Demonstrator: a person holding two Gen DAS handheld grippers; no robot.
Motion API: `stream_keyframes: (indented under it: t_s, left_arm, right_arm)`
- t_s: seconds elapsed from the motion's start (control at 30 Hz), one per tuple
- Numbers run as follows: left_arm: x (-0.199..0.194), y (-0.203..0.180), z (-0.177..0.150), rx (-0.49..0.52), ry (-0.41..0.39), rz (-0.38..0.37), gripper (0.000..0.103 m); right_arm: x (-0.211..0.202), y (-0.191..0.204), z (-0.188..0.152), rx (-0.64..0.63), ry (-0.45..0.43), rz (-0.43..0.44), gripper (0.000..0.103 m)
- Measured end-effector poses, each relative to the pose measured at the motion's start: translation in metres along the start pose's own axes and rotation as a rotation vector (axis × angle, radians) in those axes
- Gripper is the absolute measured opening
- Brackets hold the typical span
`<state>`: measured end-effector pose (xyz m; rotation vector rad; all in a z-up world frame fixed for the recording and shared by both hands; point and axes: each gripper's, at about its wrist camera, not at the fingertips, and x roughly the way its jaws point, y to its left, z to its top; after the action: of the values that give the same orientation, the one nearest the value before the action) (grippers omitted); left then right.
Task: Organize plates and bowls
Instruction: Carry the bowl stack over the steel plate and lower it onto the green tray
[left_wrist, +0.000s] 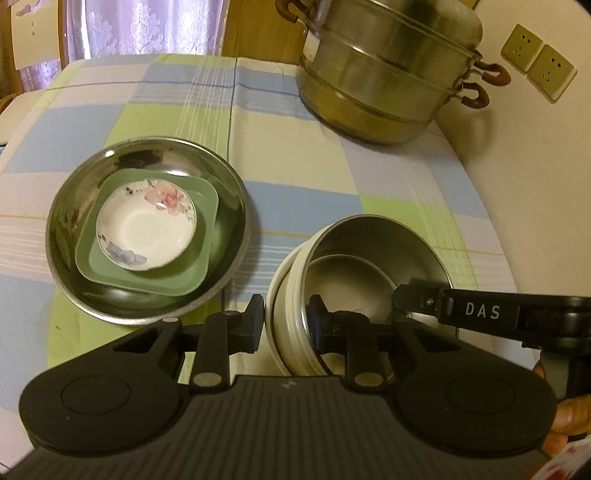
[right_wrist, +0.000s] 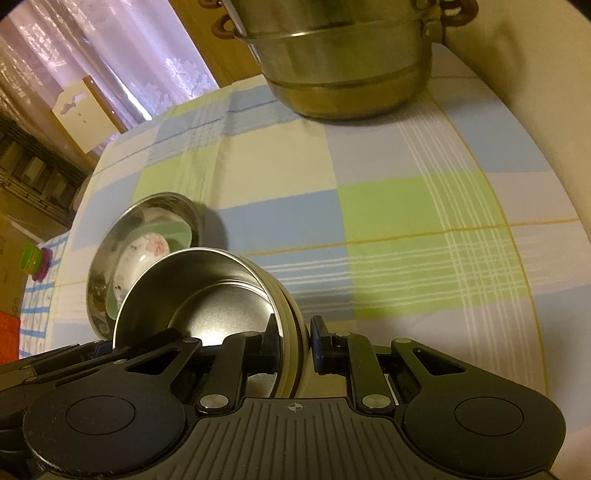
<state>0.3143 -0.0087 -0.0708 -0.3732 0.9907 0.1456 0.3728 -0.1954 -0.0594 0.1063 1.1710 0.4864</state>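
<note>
The plates look done: a floral saucer (left_wrist: 146, 223) sits in a green square dish (left_wrist: 147, 266) inside a steel plate (left_wrist: 147, 229) towards the worktop's left edge. Left gripper (left_wrist: 286, 321) and right gripper (right_wrist: 295, 349) both have their jaws clenched on the rim of the steel-lined bowl (left_wrist: 365, 266), apparently tilted, seemingly nested in another; it remains to be placed.
</note>
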Motion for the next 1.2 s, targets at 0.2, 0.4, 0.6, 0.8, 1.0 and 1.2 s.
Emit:
stream_keyframes:
  t_s: [0.2,0.4,0.6,0.8,1.0,1.2]
  left_arm:
    - [-0.013,0.013,0.011,-0.008,-0.029,0.006,0.023]
    - [-0.026,0.031,0.026,-0.024,-0.065,0.028,0.023]
    - [-0.039,0.055,0.045,-0.051,-0.095,0.059,0.023]
    - [-0.045,0.083,0.062,-0.083,-0.107,0.083,0.023]
    - [-0.043,0.109,0.072,-0.111,-0.090,0.092,0.023]
    - [-0.032,0.129,0.080,-0.142,-0.057,0.096,0.023]
  right_arm:
    - [0.000,0.020,0.011,-0.023,-0.015,0.007,0.017]
    - [0.002,0.047,0.024,-0.055,-0.029,0.030,0.017]
    - [0.010,0.079,0.042,-0.094,-0.032,0.062,0.017]
    - [0.023,0.111,0.059,-0.132,-0.025,0.081,0.017]
    - [0.043,0.136,0.072,-0.149,0.003,0.081,0.017]
    - [0.065,0.150,0.080,-0.163,0.037,0.066,0.016]
